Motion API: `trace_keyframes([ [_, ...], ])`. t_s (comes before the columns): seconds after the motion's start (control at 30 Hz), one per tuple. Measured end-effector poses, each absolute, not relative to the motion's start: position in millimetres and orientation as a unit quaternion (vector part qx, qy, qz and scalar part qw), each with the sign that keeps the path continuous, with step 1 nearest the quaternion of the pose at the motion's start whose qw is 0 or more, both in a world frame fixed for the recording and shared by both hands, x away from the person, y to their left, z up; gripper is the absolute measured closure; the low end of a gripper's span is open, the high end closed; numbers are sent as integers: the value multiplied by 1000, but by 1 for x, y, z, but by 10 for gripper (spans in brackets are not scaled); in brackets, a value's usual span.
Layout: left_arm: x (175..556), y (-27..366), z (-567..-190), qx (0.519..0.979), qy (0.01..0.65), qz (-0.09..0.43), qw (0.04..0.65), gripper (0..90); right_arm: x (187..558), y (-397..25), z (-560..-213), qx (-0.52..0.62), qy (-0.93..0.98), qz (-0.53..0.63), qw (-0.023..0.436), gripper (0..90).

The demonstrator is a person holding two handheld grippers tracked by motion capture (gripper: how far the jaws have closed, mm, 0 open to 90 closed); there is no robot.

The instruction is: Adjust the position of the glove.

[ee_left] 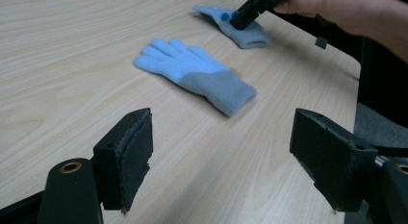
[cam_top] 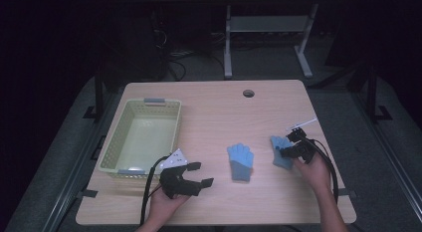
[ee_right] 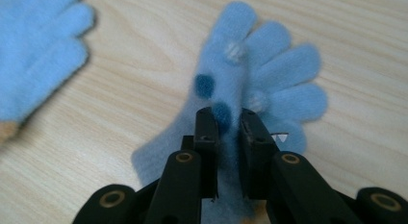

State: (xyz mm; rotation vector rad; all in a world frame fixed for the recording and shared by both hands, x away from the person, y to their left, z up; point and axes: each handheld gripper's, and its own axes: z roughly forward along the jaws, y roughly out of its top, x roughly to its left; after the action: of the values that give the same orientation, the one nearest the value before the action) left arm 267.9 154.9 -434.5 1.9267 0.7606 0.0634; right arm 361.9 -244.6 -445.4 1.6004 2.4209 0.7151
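Wooden table (cam_top: pixel 214 105) bearing basket (cam_top: pixel 141 137), two gloves (cam_top: pixel 241 162)

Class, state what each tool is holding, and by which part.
Right tool pinches the dotted blue glove at mid-palm. Left tool is open, holding nothing.

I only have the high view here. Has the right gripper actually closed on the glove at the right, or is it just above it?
Observer: The right gripper has its jaws pinched on a fold of the dotted glove.
Operator: And the left one?
Observer: The left gripper has its jaws wide apart, nothing between them.
Operator: What is it facing?
Observer: The plain glove, lying flat on the table, apart from the jaws.
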Motion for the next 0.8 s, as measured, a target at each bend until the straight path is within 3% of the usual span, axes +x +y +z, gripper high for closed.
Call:
trace_keyframes([
  [0.43, 267, 154, -435, 792, 321, 13, 520, 230, 339, -236, -416, 504, 809, 278, 117, 814],
  [0.8, 267, 157, -434, 791, 321, 22, 520, 230, 332, -207, -387, 463, 830, 292, 108, 812],
])
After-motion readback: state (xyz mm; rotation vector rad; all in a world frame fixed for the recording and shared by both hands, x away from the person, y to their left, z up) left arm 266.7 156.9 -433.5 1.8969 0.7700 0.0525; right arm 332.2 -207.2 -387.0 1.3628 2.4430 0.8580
